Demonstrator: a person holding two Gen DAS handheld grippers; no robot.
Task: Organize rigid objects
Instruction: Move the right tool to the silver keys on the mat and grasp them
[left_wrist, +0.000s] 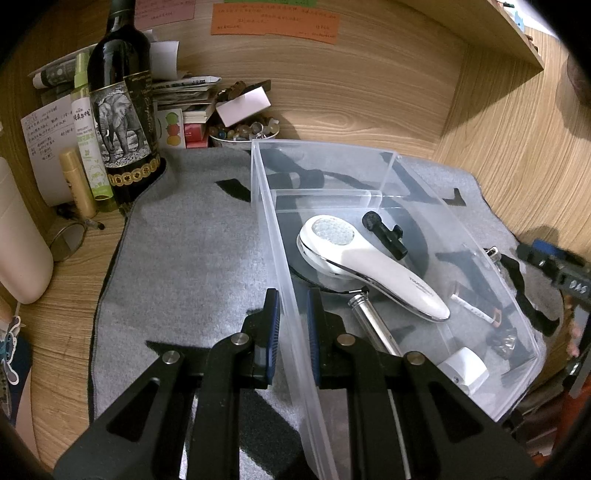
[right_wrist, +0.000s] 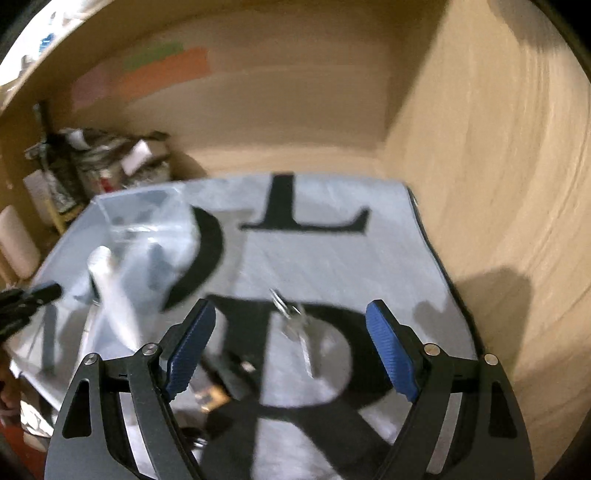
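A clear plastic bin (left_wrist: 369, 177) stands on the grey mat (left_wrist: 184, 258). It holds a white handheld device (left_wrist: 373, 269), a black clamp piece (left_wrist: 384, 232), a metal rod (left_wrist: 373, 325) and a small white part (left_wrist: 465, 369). My left gripper (left_wrist: 293, 325) straddles the bin's left wall, one finger on each side; the pads stand a little off the wall. My right gripper (right_wrist: 291, 347) is open and empty above the mat, over a metal key-like piece (right_wrist: 295, 325). The right wrist view is blurred; the bin (right_wrist: 147, 221) lies to its left.
A dark wine bottle (left_wrist: 122, 110), spray bottles, papers and a bowl of beads (left_wrist: 243, 133) crowd the back left corner. A black strap with a clasp (left_wrist: 517, 280) lies right of the bin. Wooden walls (right_wrist: 498, 184) close the back and right.
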